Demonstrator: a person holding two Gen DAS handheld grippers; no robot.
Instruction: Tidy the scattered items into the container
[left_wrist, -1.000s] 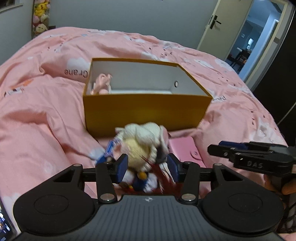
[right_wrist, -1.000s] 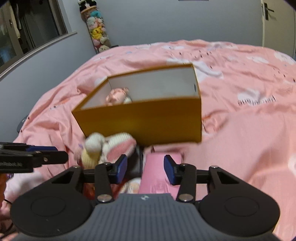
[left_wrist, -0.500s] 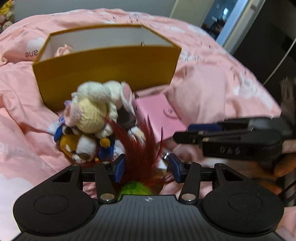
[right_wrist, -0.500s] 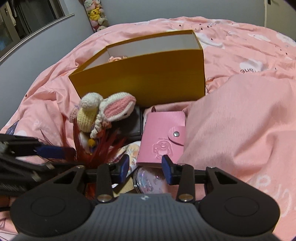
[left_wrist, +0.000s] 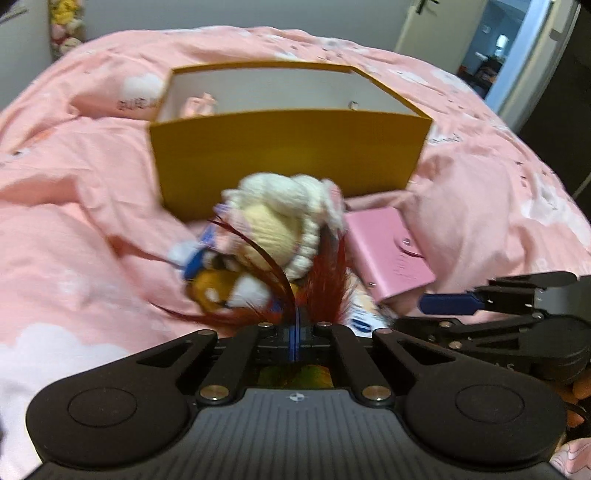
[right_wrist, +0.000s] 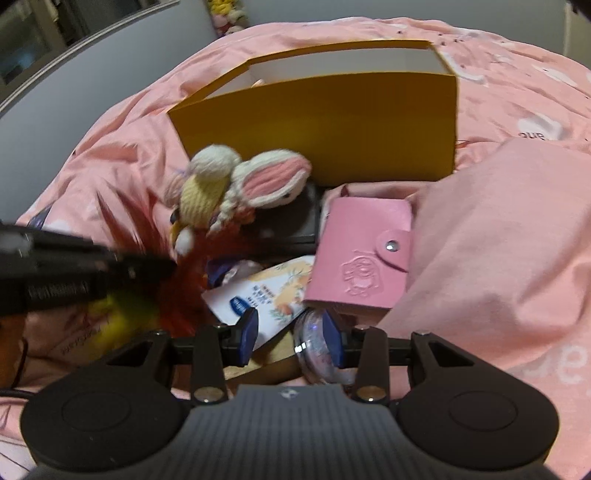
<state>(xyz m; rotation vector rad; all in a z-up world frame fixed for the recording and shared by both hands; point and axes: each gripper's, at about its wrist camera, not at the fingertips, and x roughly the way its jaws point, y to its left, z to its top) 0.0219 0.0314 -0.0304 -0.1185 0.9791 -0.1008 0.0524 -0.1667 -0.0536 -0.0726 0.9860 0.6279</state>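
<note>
A yellow box (left_wrist: 288, 155) (right_wrist: 332, 122) stands open on the pink bedding, with a pink item (left_wrist: 199, 105) inside. In front lies a pile: a crocheted bunny doll (left_wrist: 280, 221) (right_wrist: 236, 184), a pink card wallet (left_wrist: 388, 254) (right_wrist: 362, 258), a fox plush (left_wrist: 218, 288), a white packet (right_wrist: 266, 291) and a clear glitter case (right_wrist: 317, 350). My left gripper (left_wrist: 295, 332) is shut on a red feather toy (left_wrist: 325, 284) at the pile's near edge. My right gripper (right_wrist: 291, 336) is open over the packet and glitter case, not pressing either.
A black flat thing (right_wrist: 291, 225) lies under the bunny doll. A raised fold of bedding (right_wrist: 498, 229) sits right of the wallet. Plush toys (left_wrist: 66, 33) hang at the far wall, and an open door (left_wrist: 517, 48) is at the back right.
The left jaws have closed on the red feathers. Both grippers have sunk closer to the pile, and the right one now reaches the packet and glitter case.
</note>
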